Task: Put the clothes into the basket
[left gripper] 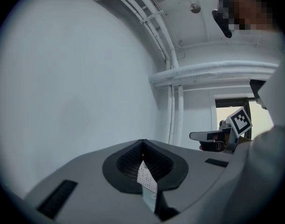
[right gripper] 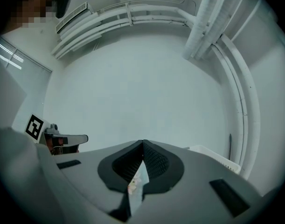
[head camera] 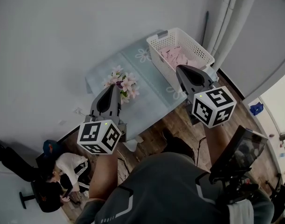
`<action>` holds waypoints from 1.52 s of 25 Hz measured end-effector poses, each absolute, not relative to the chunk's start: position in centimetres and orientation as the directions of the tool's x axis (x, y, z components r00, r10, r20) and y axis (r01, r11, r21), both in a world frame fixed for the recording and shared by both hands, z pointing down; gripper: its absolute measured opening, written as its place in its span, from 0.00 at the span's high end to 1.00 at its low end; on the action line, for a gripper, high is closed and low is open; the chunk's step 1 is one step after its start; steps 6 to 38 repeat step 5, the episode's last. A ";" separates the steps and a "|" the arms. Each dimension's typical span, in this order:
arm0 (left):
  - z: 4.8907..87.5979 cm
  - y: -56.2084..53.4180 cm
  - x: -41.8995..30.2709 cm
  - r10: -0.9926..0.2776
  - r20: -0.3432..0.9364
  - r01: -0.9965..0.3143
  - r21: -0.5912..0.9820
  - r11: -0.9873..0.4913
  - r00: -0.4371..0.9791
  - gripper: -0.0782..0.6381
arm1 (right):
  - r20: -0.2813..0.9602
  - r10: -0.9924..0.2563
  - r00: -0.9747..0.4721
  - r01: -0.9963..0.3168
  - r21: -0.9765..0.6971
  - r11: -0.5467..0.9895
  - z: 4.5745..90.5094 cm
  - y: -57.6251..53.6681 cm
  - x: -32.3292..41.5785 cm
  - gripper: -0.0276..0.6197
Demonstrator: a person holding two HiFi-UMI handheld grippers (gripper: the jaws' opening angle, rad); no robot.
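The right gripper [head camera: 179, 69] is clenched on nothing: in the right gripper view its ribbed pads meet at the tip, with only a sliver of the scene below showing through the slit behind them. The left gripper [head camera: 115, 87] is the same, jaws together and empty, and both point level at the bare wall, held well above the table [head camera: 101, 74] and apart from each other. The right one hangs over the near end of the white laundry basket [head camera: 156, 63], and the left one over the bunch of artificial flowers [head camera: 121, 83] that lies on the cloth beside it. The task's things, the pink clothes [head camera: 173, 56], lie inside the basket, below its rim, and I can see no garment on the patterned tablecloth around it. So the loading looks finished or very nearly so, and the step in hand is most likely a check and a clean finish. To do that well, look along the basket's rim and the far side of the table, which the grippers partly cover, for any cloth hanging over or left behind. If a piece turns up, open the nearer gripper before it goes down, pinch a good fold, not an edge, and lift it clear of the basket wall. Keep the left gripper off the flowers while doing so.
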State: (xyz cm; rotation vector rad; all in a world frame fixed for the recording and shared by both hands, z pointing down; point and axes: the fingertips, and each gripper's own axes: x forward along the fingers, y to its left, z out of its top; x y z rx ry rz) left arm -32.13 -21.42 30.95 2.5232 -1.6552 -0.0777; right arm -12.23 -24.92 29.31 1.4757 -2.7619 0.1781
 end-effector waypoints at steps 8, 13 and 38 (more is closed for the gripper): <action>30.7 -21.5 -32.4 -0.923 0.018 -0.917 0.128 -0.378 0.384 0.88 | 0.044 -0.825 -0.563 -0.824 -0.104 0.556 28.7 -25.3 -12.2 0.94; 30.7 -21.5 -32.4 -0.923 0.018 -0.917 0.128 -0.378 0.384 0.88 | 0.044 -0.825 -0.563 -0.824 -0.104 0.556 28.7 -25.3 -12.2 0.94; 30.7 -21.5 -32.4 -0.923 0.018 -0.917 0.128 -0.378 0.384 0.88 | 0.044 -0.825 -0.563 -0.824 -0.104 0.556 28.7 -25.3 -12.2 0.94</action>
